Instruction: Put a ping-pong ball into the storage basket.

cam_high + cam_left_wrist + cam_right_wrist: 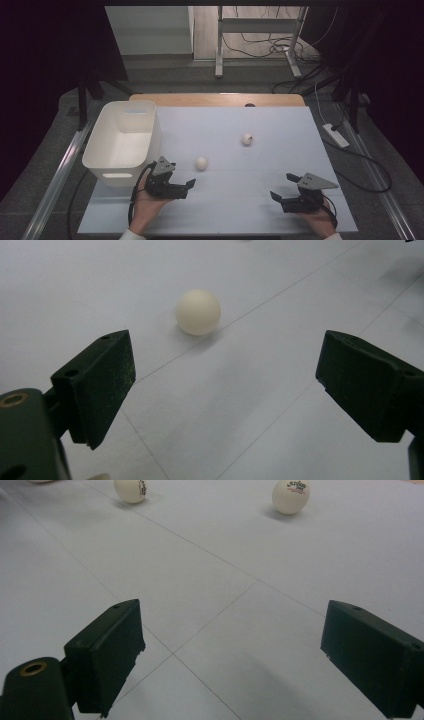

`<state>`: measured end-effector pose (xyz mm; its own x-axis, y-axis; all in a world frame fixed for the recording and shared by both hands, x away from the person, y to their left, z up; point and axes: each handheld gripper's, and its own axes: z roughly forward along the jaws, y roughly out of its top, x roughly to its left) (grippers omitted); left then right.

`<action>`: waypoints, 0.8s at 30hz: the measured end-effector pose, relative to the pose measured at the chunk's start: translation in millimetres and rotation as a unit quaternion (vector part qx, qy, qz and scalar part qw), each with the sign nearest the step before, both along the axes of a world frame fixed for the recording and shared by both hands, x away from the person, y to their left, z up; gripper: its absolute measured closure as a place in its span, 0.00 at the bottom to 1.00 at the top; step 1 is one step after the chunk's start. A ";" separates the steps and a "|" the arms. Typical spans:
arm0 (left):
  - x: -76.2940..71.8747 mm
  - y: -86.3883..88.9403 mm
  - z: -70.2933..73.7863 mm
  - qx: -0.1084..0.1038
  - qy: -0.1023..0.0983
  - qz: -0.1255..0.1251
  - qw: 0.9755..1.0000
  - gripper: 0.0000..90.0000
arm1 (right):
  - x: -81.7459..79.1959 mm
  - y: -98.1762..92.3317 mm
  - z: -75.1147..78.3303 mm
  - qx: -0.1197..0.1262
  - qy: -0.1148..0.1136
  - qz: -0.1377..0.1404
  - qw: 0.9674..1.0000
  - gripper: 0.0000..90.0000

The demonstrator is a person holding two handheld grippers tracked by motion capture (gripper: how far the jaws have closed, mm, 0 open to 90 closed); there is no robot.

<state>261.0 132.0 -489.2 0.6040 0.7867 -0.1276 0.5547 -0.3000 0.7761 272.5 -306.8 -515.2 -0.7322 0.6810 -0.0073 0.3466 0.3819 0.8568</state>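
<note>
- Near ball is lying on the pale table sheet, just ahead of the left gripper and beside the white bin; in the left gripper view the ball is sitting beyond the jaw tips, not yet between them
- Left gripper's jaws are standing wide apart, gripping nothing; it is pointing toward the near ball, so the reach looks to be the step in hand
- Far ball is resting further up the sheet, well apart from both grippers
- Right gripper is resting low at the near right of the sheet, jaws spread and holding nothing; its own view is showing both balls far ahead
- Bin is looking bare inside as far as the high view shows; judging from this, neither ball is binned yet; both pickups and drops are remaining
</note>
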 end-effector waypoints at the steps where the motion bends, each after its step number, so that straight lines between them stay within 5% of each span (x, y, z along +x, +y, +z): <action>1: 1.8 -1.2 -0.1 0.003 0.001 -0.001 1.000 0.11 | -0.1 -0.2 0.2 -0.001 0.000 0.000 1.000 0.11; 24: 26.5 -13.8 1.8 0.012 0.016 -0.011 1.000 0.10 | -0.3 -0.3 -0.9 -0.005 0.003 -0.002 1.000 0.11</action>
